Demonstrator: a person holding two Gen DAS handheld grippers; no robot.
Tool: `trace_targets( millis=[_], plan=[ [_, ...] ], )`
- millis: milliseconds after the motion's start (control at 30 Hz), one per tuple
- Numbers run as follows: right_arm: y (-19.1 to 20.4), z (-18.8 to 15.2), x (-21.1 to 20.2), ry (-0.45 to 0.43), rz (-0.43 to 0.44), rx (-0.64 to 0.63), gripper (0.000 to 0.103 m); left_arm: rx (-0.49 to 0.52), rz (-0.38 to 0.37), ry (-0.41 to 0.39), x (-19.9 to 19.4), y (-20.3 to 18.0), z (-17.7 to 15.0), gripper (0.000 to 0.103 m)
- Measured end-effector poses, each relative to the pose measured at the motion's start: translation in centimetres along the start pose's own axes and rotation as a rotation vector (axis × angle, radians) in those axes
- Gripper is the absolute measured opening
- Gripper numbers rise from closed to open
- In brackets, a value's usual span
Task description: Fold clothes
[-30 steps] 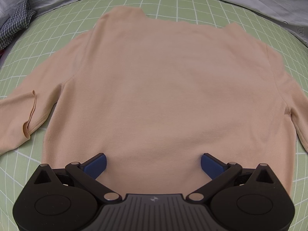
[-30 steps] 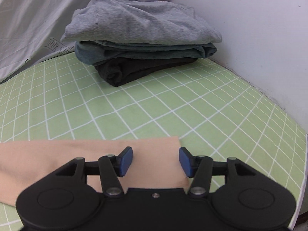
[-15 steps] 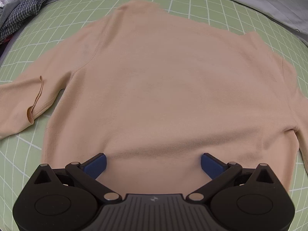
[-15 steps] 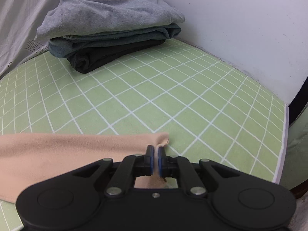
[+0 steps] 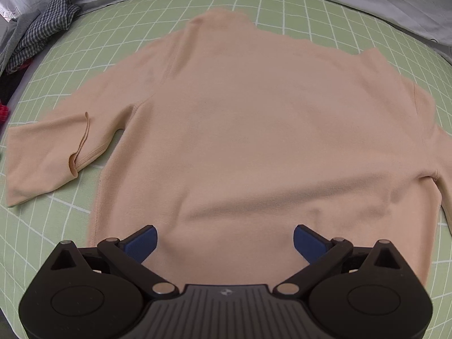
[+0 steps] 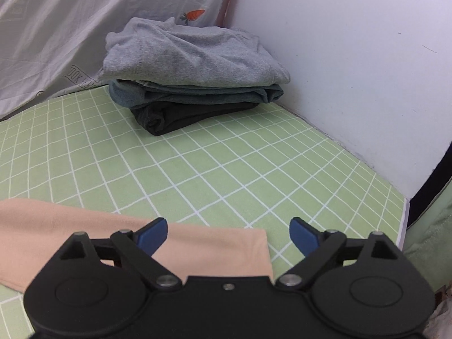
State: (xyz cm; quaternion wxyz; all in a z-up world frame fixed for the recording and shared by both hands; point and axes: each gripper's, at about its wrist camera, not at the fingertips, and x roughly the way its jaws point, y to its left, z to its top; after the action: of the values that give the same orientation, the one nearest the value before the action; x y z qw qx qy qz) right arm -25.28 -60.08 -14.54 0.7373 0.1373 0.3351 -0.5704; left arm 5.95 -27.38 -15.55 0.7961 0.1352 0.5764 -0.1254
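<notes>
Hovering spread: left claw, right claw, over peach sweater.

One peach sweater lies spread flat, with two sleeves, one at nine o'clock and one at three o'clock. Three folded garments make one stack: grey on top, teal in the middle, black beneath. One checked cloth sits at ten o'clock. Two hand-held grippers, left and right.
</notes>
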Motion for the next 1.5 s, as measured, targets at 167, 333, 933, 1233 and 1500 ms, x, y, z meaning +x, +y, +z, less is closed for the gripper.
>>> trace_targets(
  millis=[167, 333, 933, 1233, 1500],
  plan=[
    [5.4, -0.1, -3.7, -0.017, 0.199, -0.134, 0.1, -0.111, 0.024, -0.072, -2.6, 4.6, -1.9, 0.099],
    [11.8, -1.8, -7.8, -0.003, 0.429, -0.318, 0.101, -0.19, 0.081, -0.099, -3.9, 11.3, -2.2, 0.082],
    [27.6, -10.0, -13.7, 0.146, 0.578, -0.388, 0.103, 0.028, -0.081, -0.222, -0.9, 20.7, 1.6, 0.061],
    [27.5, -10.8, -14.3, 0.128, 0.513, -0.297, 0.103, 0.106, -0.164, -0.194, 2.8, 19.9, 4.2, 0.062],
    [27.8, -11.0, -14.6, 0.127, 0.478, -0.26, 0.103, 0.03, -0.213, -0.201, 3.4, 22.7, 4.8, 0.002]
  ],
)
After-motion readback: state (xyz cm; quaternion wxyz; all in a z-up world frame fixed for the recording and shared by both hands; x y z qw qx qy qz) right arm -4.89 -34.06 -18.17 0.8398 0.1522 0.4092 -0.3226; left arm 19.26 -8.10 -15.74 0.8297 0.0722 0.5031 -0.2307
